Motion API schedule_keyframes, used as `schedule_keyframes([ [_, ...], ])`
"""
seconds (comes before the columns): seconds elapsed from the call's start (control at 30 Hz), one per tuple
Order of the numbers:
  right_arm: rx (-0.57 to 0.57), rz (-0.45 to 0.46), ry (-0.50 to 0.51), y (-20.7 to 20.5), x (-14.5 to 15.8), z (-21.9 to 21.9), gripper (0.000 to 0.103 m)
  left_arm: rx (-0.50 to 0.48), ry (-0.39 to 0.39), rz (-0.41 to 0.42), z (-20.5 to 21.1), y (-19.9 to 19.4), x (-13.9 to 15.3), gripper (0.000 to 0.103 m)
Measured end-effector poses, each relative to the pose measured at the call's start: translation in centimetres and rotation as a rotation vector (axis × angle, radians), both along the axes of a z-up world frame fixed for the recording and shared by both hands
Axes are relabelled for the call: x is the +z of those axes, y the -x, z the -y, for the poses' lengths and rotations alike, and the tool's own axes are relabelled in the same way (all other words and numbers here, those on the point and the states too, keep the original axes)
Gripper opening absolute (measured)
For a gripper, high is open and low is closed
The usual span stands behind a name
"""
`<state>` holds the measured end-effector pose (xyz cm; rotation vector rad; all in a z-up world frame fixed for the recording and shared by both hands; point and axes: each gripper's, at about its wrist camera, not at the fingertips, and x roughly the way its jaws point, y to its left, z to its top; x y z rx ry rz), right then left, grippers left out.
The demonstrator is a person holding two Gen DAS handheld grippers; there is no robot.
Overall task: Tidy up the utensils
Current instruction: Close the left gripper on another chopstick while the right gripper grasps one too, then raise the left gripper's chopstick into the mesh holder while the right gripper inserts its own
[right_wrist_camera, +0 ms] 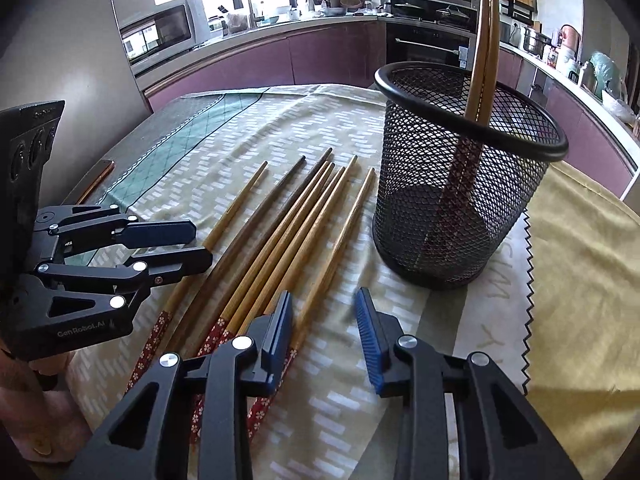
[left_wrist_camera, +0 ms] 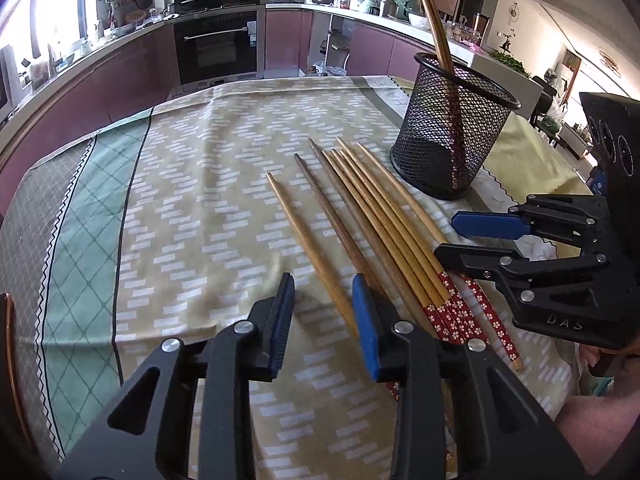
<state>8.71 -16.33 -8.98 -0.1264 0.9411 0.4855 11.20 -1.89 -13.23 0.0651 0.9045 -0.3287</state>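
- Work surface: a table under a patterned tablecloth (left_wrist_camera: 192, 208), kitchen units behind.
- Task items: a row of loose chopsticks (left_wrist_camera: 372, 224) lies flat on the cloth, tips pointing away from the person, red flowered handles toward them. One pale chopstick (left_wrist_camera: 310, 248) lies apart on the left of the row; one (right_wrist_camera: 340, 240) sits slightly apart on the right.
- Destination: a black mesh holder (right_wrist_camera: 460, 184) stands upright just beyond and to the right of the row. Two chopsticks (right_wrist_camera: 484, 40) already stand in it, leaning on the rim.
- Left gripper (left_wrist_camera: 322, 320): jaws partly apart, straddling the left-most pale chopstick near its handle. Pads do not appear to press on it; nothing held.
- Right gripper (right_wrist_camera: 324, 324): jaws partly apart over the handle end of the right-most chopstick. No contact visible; nothing held.
- Judgement: both tools appear set to pick a stick each.
- Risk: neighbouring sticks lie touching; a closing jaw could catch two or nudge the row out of line.
- Risk: a grip close to the handle end leaves a long free length, so the stick may pivot or slip on lifting.
- Risk: the holder is light mesh; a stick striking its rim, or the leaning pair, could tip it.
- Risk: the two tools work near each other and may collide.
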Motion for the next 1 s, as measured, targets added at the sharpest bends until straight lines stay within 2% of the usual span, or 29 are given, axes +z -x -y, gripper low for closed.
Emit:
schedule_keyframes([
  [0.2, -0.028, 0.007, -0.01, -1.0, -0.1, -0.1, 0.024, 0.019, -0.015, 0.0, 0.3, -1.0, -0.1, 0.028],
  [0.33, -0.053, -0.007, -0.051, -1.4, -0.2, 0.3, 0.012, 0.044, -0.004, -0.005, 0.2, -1.4, -0.1, 0.015],
  [0.47, -0.075, -0.032, -0.104, -1.6, -0.2, 1.2, 0.007, 0.068, 0.02, -0.012, -0.2, -1.5, -0.1, 0.011],
  [0.7, -0.088, -0.036, -0.155, -1.3, 0.3, 2.2, 0.006, 0.087, 0.044, -0.007, -0.7, -1.1, 0.3, 0.008],
  [1.0, -0.043, 0.0, -0.23, -0.1, 2.4, 3.0, 0.006, 0.047, 0.085, 0.037, -0.8, 0.4, 2.5, 0.008],
])
